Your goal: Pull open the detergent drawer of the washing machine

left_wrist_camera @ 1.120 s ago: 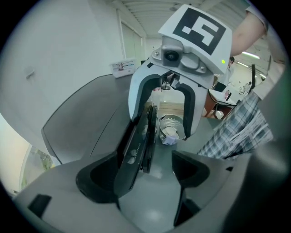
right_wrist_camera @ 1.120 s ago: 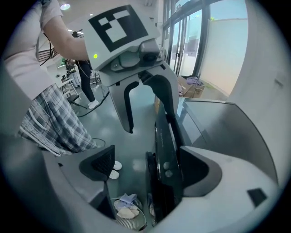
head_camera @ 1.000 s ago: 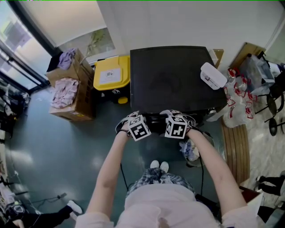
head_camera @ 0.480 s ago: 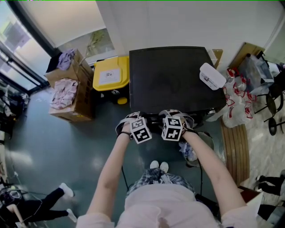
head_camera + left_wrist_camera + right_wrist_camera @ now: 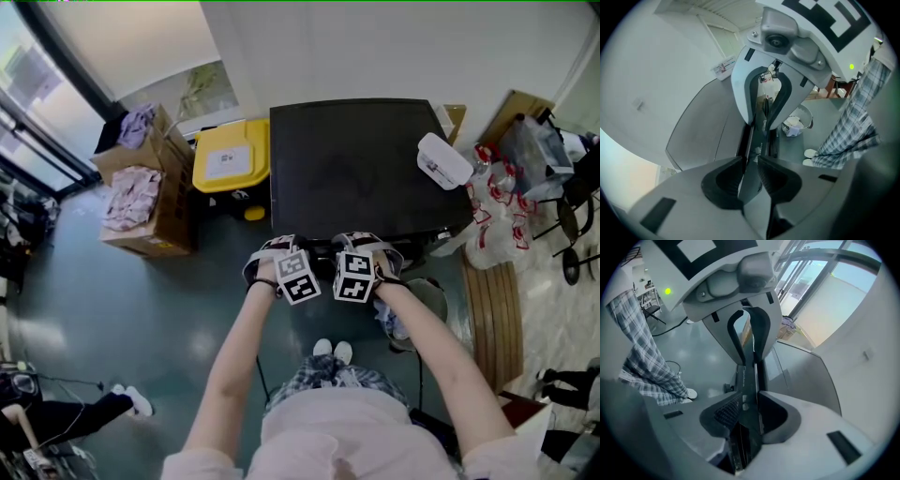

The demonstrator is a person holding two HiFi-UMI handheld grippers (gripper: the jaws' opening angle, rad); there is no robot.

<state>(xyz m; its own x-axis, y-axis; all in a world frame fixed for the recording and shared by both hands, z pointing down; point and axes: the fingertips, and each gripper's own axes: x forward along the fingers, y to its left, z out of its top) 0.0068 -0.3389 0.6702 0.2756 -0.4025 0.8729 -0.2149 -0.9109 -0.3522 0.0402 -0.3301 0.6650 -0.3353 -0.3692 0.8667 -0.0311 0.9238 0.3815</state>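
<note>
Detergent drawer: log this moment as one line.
phase: grasp | left gripper: jaws just closing, on drawer front | right gripper: same | drawer front: not visibly out

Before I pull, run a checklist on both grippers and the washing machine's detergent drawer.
1. Left gripper on the drawer front: ok. Its jaws have just been closing and pinch the panel's edge.
2. Right gripper on the drawer front: ok. Its jaws have just been closing, with the dark panel between them.
3. Both grippers side by side at the washing machine front edge: ok.
4. White box on top, away from the grippers: ok.
5. How far out the drawer is: cannot tell.
</note>
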